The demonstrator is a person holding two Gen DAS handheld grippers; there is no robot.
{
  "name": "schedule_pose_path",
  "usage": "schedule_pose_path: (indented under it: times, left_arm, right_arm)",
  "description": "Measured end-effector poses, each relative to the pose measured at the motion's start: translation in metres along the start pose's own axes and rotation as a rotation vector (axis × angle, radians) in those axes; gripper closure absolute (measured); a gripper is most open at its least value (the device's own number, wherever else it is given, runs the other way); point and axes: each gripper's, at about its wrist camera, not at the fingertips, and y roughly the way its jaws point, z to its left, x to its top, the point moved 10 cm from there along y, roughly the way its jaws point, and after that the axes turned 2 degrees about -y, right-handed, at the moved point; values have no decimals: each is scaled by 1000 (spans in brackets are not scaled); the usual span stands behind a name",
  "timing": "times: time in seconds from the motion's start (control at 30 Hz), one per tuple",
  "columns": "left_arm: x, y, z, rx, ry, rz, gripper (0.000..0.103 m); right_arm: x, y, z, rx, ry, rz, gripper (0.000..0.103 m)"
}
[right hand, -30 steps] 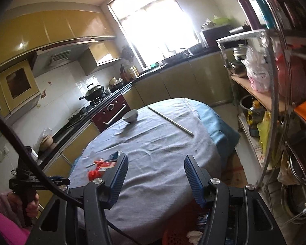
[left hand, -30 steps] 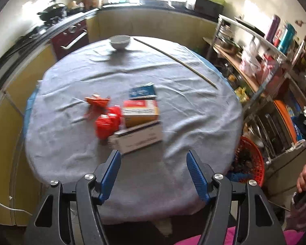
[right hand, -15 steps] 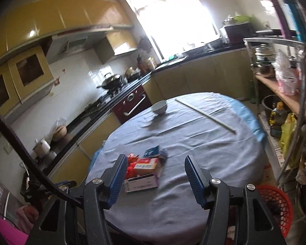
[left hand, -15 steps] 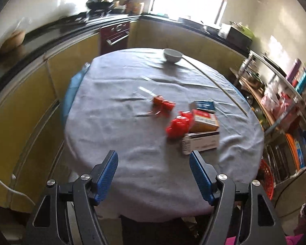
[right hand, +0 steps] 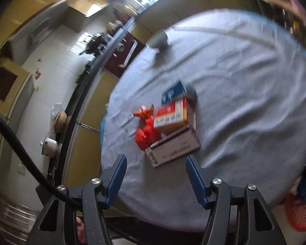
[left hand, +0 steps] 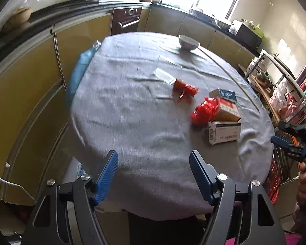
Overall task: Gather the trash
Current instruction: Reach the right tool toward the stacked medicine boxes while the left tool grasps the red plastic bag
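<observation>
Grey-clothed table [left hand: 144,134] now fills both views: right gripper [right hand: 155,175], jaws half-open, empty, has swung toward white carton [right hand: 173,150] at 12 o'clock; left gripper [left hand: 154,172] likewise empty.

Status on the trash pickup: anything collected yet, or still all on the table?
Done: nothing visibly collected. In hand: nothing; the left gripper and right gripper are both open and empty, the right lined up toward the white box. Left: the white box, the orange box, the blue box, the red bag and the red wrapper, all lying on the table.
</observation>
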Motion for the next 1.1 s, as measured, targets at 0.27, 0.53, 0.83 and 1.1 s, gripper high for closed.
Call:
schedule_pose_path:
  times: [0.27, 0.53, 0.83, 1.1]
  left_arm:
    - [-10, 21, 6, -9, 0, 51, 30]
    - [-13, 35, 5, -37, -6, 83, 30]
    - [-17, 41, 8, -47, -14, 105, 30]
    - [-20, 37, 5, -45, -12, 99, 30]
  right_arm:
    - [-4, 70, -23, 38, 227, 123, 39]
    - [-7, 119, -34, 30, 363, 193, 39]
    - [18, 123, -49, -105, 420, 121, 39]
    - [48, 123, -54, -299, 349, 47, 37]
